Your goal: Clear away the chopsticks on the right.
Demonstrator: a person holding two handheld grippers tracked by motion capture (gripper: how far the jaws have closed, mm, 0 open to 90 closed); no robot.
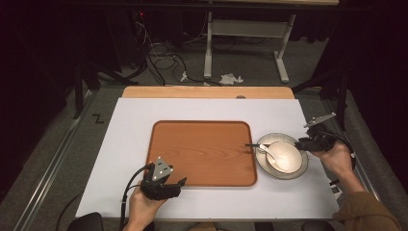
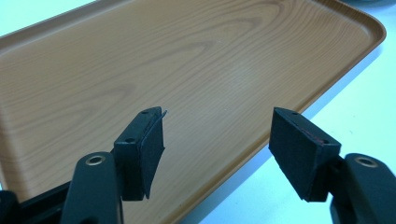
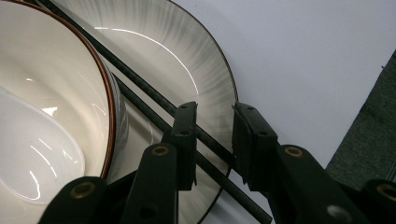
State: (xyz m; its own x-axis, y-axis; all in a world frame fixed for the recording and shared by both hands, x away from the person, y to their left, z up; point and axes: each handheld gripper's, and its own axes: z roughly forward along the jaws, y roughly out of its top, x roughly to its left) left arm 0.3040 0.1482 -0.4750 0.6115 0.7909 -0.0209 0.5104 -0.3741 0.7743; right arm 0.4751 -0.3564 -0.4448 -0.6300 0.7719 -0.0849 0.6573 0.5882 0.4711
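Black chopsticks (image 3: 154,100) lie between the two jaws of the right gripper (image 3: 214,140), which stand narrow around the pair. I cannot tell if the jaws pinch them or only sit beside them. From above, the right gripper (image 1: 315,142) is at the 3 o'clock side of the plate (image 1: 262,166), and a hand (image 1: 337,159) holds it.

The chopsticks (image 1: 252,145) lie across the plate (image 3: 187,51), just beside the bowl (image 3: 56,84). Their tips poke out at 9 o'clock and reach the edge of the tray (image 1: 202,151). The bowl (image 1: 288,153) is white with a brown rim. It sits on the plate, and a white spoon (image 1: 267,151) rests in it.

The plate is on the white surface (image 1: 130,130), just beside the tray at its 3 o'clock side.

The left gripper (image 2: 217,140) is open wide with nothing in it. It sits over the near edge of the brown tray (image 2: 140,60). From above, the left gripper (image 1: 179,183) is at the tray's 7 o'clock corner, held by the other hand (image 1: 142,207).
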